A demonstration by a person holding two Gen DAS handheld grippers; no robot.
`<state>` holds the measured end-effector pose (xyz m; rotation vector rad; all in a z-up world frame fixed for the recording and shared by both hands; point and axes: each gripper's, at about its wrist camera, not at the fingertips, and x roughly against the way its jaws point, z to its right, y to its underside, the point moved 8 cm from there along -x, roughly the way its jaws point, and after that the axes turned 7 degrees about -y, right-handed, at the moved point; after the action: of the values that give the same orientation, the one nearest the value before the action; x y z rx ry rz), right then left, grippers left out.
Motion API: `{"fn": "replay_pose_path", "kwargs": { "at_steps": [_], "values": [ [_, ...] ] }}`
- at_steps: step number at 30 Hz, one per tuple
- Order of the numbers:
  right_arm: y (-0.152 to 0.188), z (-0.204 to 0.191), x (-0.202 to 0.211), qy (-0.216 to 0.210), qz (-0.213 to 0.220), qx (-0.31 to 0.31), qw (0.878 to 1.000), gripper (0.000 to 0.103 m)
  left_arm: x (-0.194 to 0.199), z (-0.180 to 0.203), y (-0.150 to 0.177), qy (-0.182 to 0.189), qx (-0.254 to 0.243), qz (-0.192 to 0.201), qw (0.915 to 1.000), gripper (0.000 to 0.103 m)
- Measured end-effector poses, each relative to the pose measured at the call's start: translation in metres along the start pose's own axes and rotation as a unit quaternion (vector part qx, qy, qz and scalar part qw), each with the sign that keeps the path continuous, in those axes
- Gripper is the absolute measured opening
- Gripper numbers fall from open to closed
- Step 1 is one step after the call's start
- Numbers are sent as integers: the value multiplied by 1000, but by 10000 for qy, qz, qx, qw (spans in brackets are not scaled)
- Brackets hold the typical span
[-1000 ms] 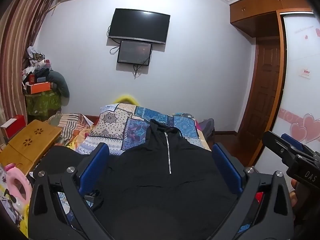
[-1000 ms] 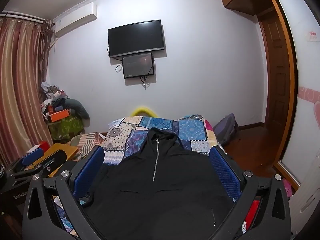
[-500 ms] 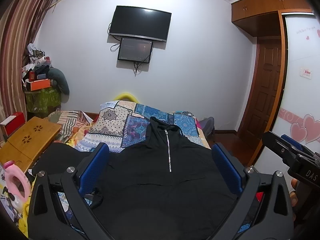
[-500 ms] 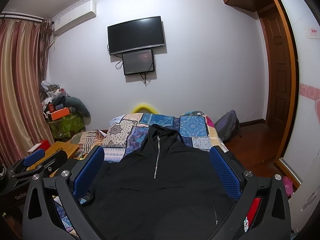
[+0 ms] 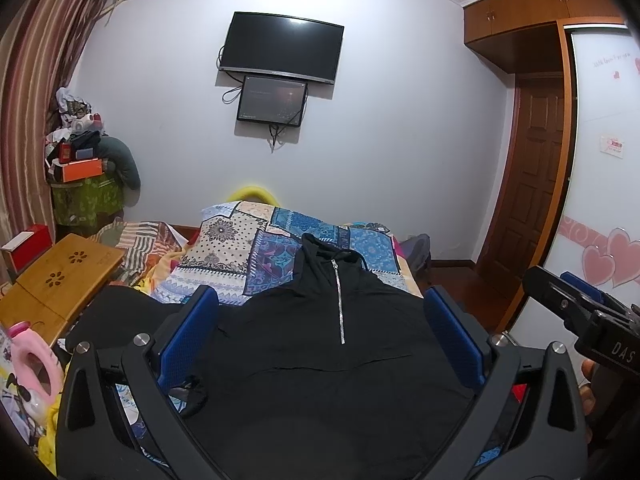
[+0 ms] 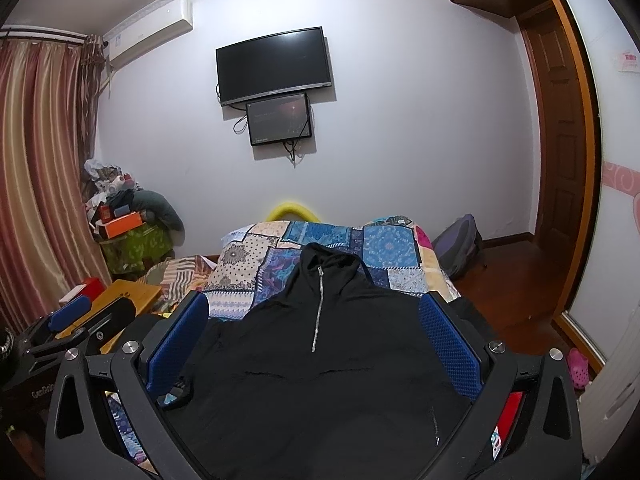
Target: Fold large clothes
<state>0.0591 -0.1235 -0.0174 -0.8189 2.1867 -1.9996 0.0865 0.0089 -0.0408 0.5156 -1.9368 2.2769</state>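
Left gripper (image 5: 320, 332): I am holding it above the near end of the bed; its blue pads (image 5: 188, 336) are standing wide apart, gripping nothing
Right gripper (image 6: 316, 340): I am seeing its jaws spread just as wide, nothing between them; it is hovering beside the left one
Black hoodie (image 5: 328, 360): it is lying flat, front up, on the patchwork quilt (image 5: 256, 248); its zipper (image 5: 339, 304) is running toward the hood at the far end
Wall: a TV (image 6: 274, 64) is hanging above a smaller screen (image 6: 279, 119)
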Motion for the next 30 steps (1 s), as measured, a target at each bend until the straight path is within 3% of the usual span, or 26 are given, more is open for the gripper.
{"fn": "replay_pose_path", "kwargs": {
  "at_steps": [30],
  "values": [
    [0, 2, -1, -23, -152, -40, 9999, 103, -4, -6, 7, -48, 42, -114, 9999, 103]
  ]
}}
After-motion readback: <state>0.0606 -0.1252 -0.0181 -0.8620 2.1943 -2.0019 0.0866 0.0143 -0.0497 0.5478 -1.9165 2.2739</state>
